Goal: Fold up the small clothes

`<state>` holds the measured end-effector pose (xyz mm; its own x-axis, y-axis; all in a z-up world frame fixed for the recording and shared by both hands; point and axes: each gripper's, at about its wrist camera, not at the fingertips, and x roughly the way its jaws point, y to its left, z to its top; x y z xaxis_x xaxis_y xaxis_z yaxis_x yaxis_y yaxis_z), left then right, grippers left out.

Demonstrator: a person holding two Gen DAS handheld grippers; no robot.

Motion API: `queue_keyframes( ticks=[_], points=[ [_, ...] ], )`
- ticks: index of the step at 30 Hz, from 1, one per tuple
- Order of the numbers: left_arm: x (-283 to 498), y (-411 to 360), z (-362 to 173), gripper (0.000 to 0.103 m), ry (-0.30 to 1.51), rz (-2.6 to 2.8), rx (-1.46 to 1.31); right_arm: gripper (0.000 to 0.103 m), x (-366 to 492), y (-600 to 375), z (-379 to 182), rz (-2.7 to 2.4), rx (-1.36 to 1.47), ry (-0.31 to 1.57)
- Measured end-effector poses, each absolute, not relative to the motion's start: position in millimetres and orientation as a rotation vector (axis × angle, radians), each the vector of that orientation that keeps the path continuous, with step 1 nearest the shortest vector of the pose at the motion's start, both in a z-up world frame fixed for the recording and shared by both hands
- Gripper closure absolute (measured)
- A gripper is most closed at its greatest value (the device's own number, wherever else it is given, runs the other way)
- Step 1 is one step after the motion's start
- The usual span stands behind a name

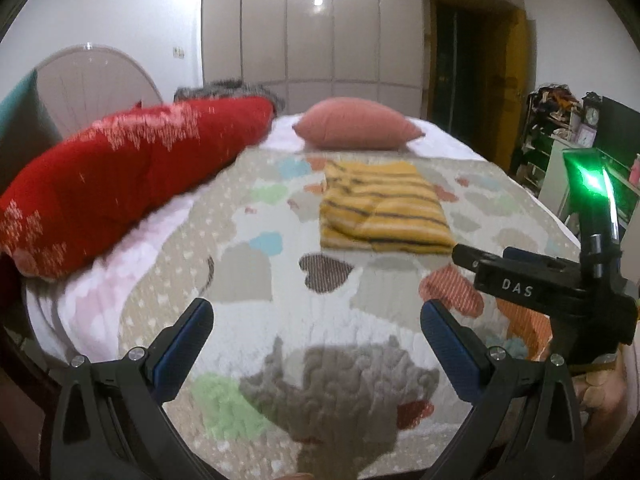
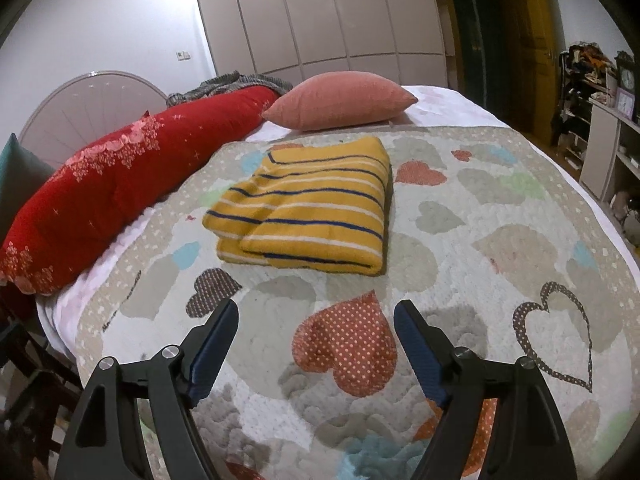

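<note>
A small yellow garment with dark and white stripes (image 2: pixel 304 216) lies folded into a neat rectangle on the heart-patterned quilt (image 2: pixel 480 232). It also shows in the left wrist view (image 1: pixel 380 208), farther off. My left gripper (image 1: pixel 316 316) is open and empty, held above the quilt well short of the garment. My right gripper (image 2: pixel 316 320) is open and empty, above the quilt just in front of the garment. The right gripper's body with a green light (image 1: pixel 560 280) shows at the right of the left wrist view.
A long red bolster (image 2: pixel 120 184) lies along the bed's left side. A pink pillow (image 2: pixel 340 100) sits behind the garment. A wardrobe (image 2: pixel 320 20) stands at the back; shelves (image 2: pixel 600 120) stand at the right. The bed edge drops off at the left.
</note>
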<state>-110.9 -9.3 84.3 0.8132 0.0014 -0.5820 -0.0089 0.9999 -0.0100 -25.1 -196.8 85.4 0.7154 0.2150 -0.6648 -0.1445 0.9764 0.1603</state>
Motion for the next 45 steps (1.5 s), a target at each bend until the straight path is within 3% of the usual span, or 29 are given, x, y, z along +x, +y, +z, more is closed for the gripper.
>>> queue_keyframes(
  ticks=[45],
  points=[
    [-93,-9,41,0.0,0.83,0.028,-0.026,0.015,-33,-202,60,0.16,0.055,0.813]
  ],
)
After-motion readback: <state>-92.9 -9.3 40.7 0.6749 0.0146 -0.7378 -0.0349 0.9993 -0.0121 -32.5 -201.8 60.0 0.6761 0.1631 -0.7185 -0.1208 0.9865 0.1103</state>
